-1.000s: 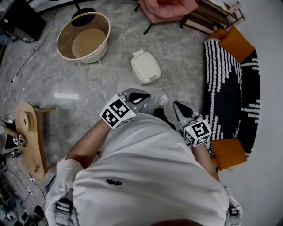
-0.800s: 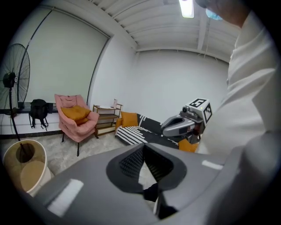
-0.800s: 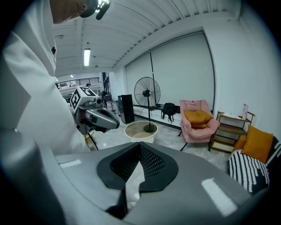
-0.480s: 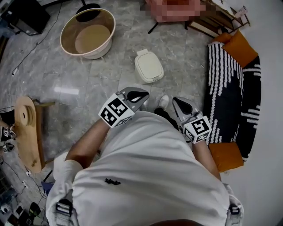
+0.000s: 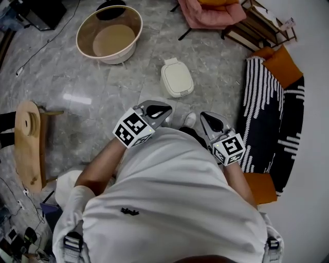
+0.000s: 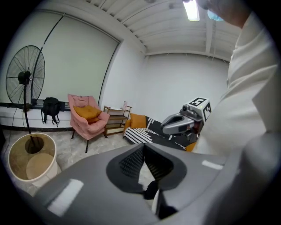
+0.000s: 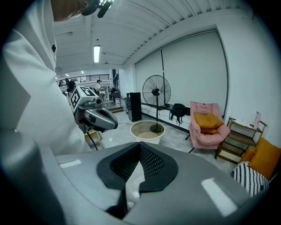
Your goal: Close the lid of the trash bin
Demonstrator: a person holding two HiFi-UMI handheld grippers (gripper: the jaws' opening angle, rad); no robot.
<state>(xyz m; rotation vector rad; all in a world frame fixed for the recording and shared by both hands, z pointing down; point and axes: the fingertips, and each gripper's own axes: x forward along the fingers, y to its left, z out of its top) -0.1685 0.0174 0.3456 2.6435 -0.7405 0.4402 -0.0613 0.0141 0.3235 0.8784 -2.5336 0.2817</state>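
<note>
Both tongs held close to the body, pointing ahead.

- Left tongs (image 5: 165,109): jaws closed tip to tip, nothing between the pads; only floor shows through the gap behind the tips.
- Right tongs (image 5: 206,118): same, pressed together and empty.
- Trash bin (image 5: 177,78): small, cream, standing on the stone floor (image 5: 103,102) ahead of both tongs, nearer the left pair and well below them. Neither pair touches it.
- Lid (image 5: 176,76): from above it looks flat on the bin; whether it is fully seated, cannot tell.
- Round tub (image 5: 109,40) further ahead, to the left of the left tongs. Pink chair (image 5: 208,13) far ahead. Striped sofa (image 5: 267,102) off to the right of the right tongs.

Risks, as I judge them:
- The bin looks light and the floor is glossy, so an off-centre push could skate or tip it.
- Closed tips are a narrow contact on a smooth lid and may slip off.
- If the lid is already down, pressing near the front tab might spring it open.
- The long reach down makes the push harder to aim.
</note>
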